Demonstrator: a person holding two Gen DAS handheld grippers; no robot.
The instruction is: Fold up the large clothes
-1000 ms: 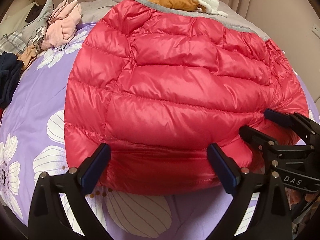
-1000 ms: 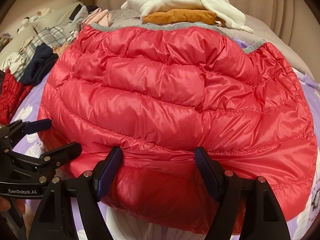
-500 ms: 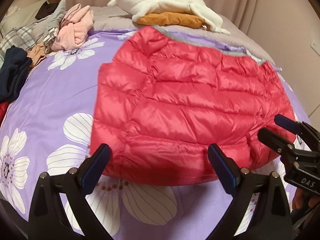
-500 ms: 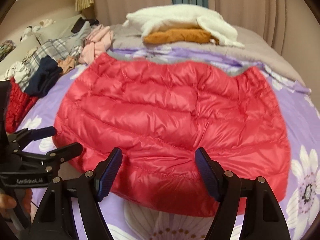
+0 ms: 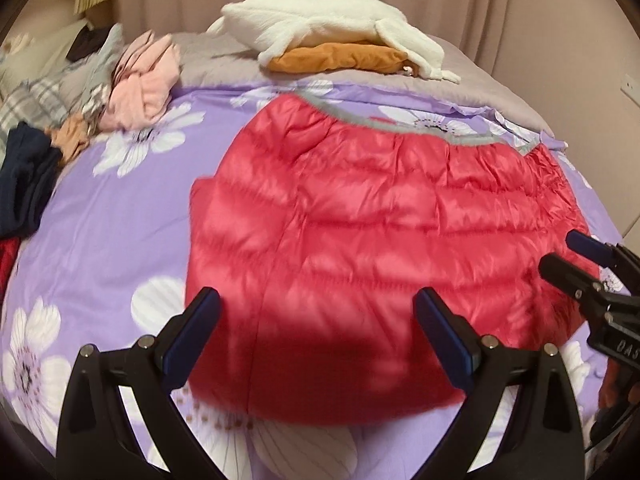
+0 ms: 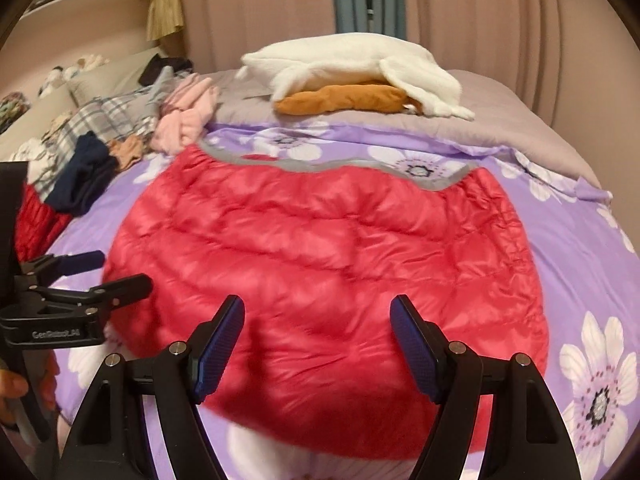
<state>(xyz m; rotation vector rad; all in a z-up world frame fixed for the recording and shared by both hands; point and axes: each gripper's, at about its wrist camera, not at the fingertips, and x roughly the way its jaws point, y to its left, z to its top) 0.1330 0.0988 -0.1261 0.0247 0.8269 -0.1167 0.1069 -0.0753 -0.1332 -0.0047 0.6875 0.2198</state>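
Our red jacket (image 5: 380,240) lies folded on the bed (image 5: 100,220); both claws, left (image 5: 316,336) and right (image 6: 316,344), gape apart, empty. Unfolded clothes (image 6: 92,168) wait far left.

we see a purple flowered bedspread (image 5: 120,220); a white fleece (image 5: 320,20) over an orange garment (image 5: 336,58) at the bed's far edge; pink clothing (image 6: 188,120) and navy cloth (image 6: 86,168) along its left edge.
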